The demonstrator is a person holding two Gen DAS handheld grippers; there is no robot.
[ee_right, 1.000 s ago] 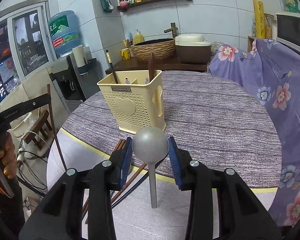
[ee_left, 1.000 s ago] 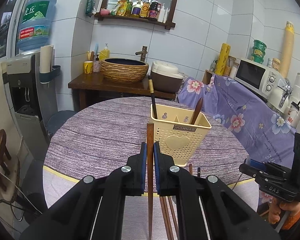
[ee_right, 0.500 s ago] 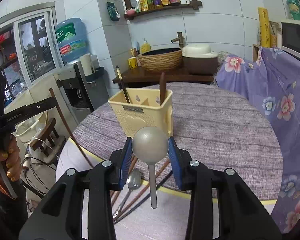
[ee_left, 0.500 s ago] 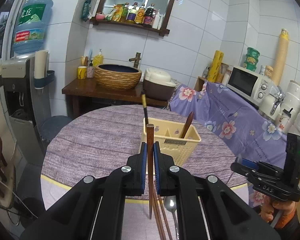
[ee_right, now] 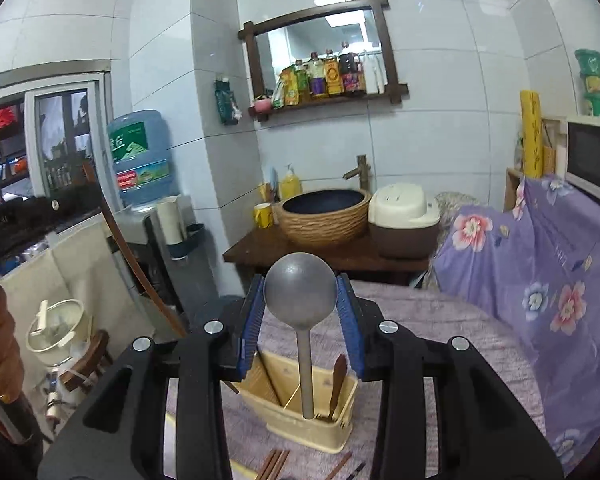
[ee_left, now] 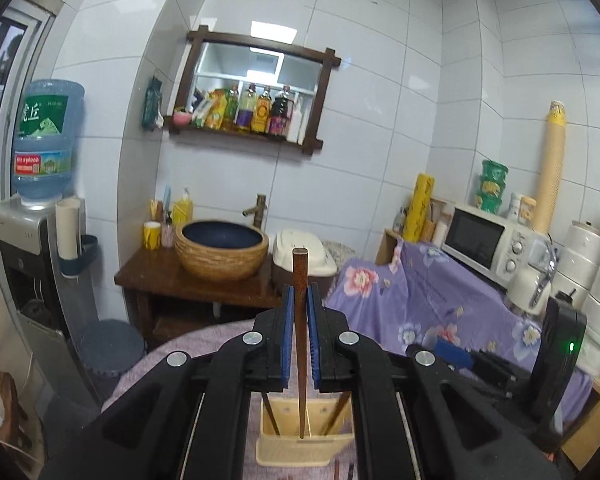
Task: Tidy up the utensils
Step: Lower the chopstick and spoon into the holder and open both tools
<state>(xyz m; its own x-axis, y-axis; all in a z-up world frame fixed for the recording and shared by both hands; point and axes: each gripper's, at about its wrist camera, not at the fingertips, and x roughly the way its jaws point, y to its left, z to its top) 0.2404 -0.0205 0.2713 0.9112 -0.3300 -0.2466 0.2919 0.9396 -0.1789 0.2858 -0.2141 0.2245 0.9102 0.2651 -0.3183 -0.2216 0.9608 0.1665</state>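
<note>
— Why is the chopstick [ee_left: 300, 320] held upright like that?

— So it can drop straight in. The left gripper [ee_left: 299, 312] is clenched on its shaft, thick end up, thin tip hanging over the yellow utensil holder [ee_left: 304, 436], which stands near the table's [ee_right: 440, 320] front edge.

— And the spoon [ee_right: 301, 296]?

— Same idea. The right gripper [ee_right: 300, 300] grips it by the bowl, one blue pad on each side, so the handle hangs down toward the holder's compartments. In the right wrist view the handle's end lines up with the middle of the holder; whether it has entered, I cannot tell.

— Why by the bowl?

— My guess: the round bowl gives the pads something wide to clamp, and the handle goes in first.

— Is the holder empty?

— No. A dark chopstick [ee_right: 270, 380] leans in its left compartment and a brown wooden utensil [ee_right: 337, 376] stands at its right.

— What is left over?

— A few more chopsticks [ee_right: 274, 462] lie flat on the table at its front edge, just in front of the holder. I judge they come after these two.
</note>
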